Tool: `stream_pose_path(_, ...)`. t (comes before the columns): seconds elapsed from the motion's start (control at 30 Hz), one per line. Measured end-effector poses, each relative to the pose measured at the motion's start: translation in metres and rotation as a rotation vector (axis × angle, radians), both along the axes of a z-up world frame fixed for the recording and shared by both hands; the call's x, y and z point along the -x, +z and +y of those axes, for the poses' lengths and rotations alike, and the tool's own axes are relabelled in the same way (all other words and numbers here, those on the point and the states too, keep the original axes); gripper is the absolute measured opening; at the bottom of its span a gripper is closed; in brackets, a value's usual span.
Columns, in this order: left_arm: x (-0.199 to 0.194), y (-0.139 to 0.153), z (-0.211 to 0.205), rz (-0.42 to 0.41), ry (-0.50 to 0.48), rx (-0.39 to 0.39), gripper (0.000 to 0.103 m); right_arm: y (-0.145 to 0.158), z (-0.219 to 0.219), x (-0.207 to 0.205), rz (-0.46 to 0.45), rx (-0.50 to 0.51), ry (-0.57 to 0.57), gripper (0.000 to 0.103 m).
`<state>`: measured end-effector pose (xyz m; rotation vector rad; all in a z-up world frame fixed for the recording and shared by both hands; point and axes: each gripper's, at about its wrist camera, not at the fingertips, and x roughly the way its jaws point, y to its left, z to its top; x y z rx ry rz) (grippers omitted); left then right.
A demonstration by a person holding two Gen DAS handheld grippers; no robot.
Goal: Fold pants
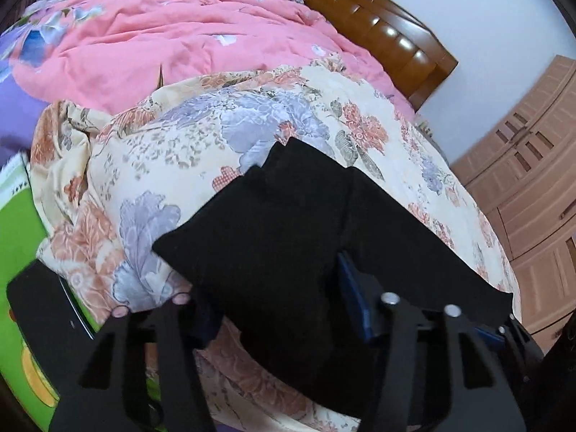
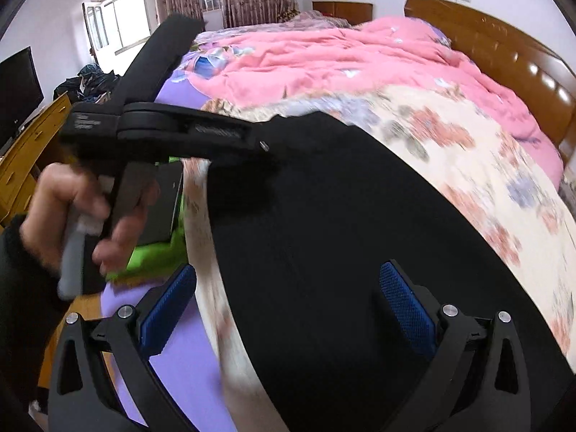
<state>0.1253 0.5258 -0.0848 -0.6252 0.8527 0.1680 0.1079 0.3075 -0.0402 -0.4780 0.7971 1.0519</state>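
Black pants (image 1: 288, 223) lie folded on a cream floral quilt (image 1: 180, 151) on the bed. My left gripper (image 1: 277, 309) is open, its blue pads on either side of the pants' near edge, cloth lying between them. In the right wrist view the pants (image 2: 342, 234) fill the middle. My right gripper (image 2: 288, 306) is open just above them, blue pads (image 2: 403, 306) wide apart. The left gripper (image 2: 266, 147) reaches in from the left, held by a hand (image 2: 82, 216), its tip at the pants' far left corner.
A pink quilt (image 1: 187, 46) covers the far half of the bed, against a wooden headboard (image 1: 388, 32). A purple sheet (image 2: 180, 360) and green item (image 1: 18, 234) lie at the bed's left edge. A wooden wardrobe (image 1: 532, 187) stands right. A desk and TV (image 2: 18, 90) stand left.
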Motion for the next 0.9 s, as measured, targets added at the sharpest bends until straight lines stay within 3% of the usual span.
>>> stream_pose_path(0.1, -0.005, 0.003, 0.003, 0.037, -0.026, 0.005, 0.048, -0.01, 0.022, 0.004, -0.03, 0.022, 0.024, 0.098)
stream_pose_path(0.2, -0.007, 0.004, 0.014, 0.062, -0.036, 0.097, 0.048, -0.023, 0.04, 0.008, -0.073, 0.065, 0.031, 0.092)
stream_pose_path(0.23, -0.007, 0.005, 0.017, 0.06, -0.039, 0.118, 0.049, -0.027, 0.041, 0.008, -0.088, 0.074, 0.028, 0.087)
stream_pose_path(0.27, -0.006, 0.007, 0.019, 0.053, -0.044, 0.135, 0.051, -0.033, 0.044, 0.006, -0.132, 0.105, -0.001, 0.076)
stream_pose_path(0.3, -0.004, 0.01, 0.02, 0.041, -0.045, 0.146, 0.059, -0.035, 0.044, 0.004, -0.141, 0.103, -0.015, 0.069)
stream_pose_path(0.33, 0.0, 0.013, 0.023, 0.018, -0.043, 0.155, 0.073, -0.034, 0.039, -0.001, -0.117, 0.06, -0.032, 0.064)
stream_pose_path(0.4, 0.013, 0.018, 0.028, -0.009, 0.004, 0.123, 0.088, -0.027, 0.029, -0.009, -0.068, -0.011, -0.062, 0.05)
stream_pose_path(0.47, 0.024, 0.019, 0.03, -0.016, 0.034, 0.101, 0.093, -0.02, 0.023, -0.011, -0.037, -0.067, -0.067, 0.033)
stream_pose_path(0.57, 0.036, 0.017, 0.027, -0.031, 0.032, 0.123, 0.093, -0.012, 0.015, -0.011, -0.042, -0.122, -0.082, 0.029)
stream_pose_path(0.67, 0.039, 0.015, 0.015, -0.063, -0.014, 0.175, 0.093, -0.011, 0.008, -0.022, 0.035, -0.164, -0.105, 0.029)
stream_pose_path(0.87, 0.005, 0.006, -0.001, -0.079, -0.066, 0.248, 0.091, -0.01, 0.006, -0.011, 0.052, -0.173, -0.077, 0.029)
stream_pose_path(0.9, 0.001, 0.002, -0.002, -0.08, -0.066, 0.258, 0.084, -0.009, 0.004, -0.012, 0.07, -0.17, -0.071, 0.031)
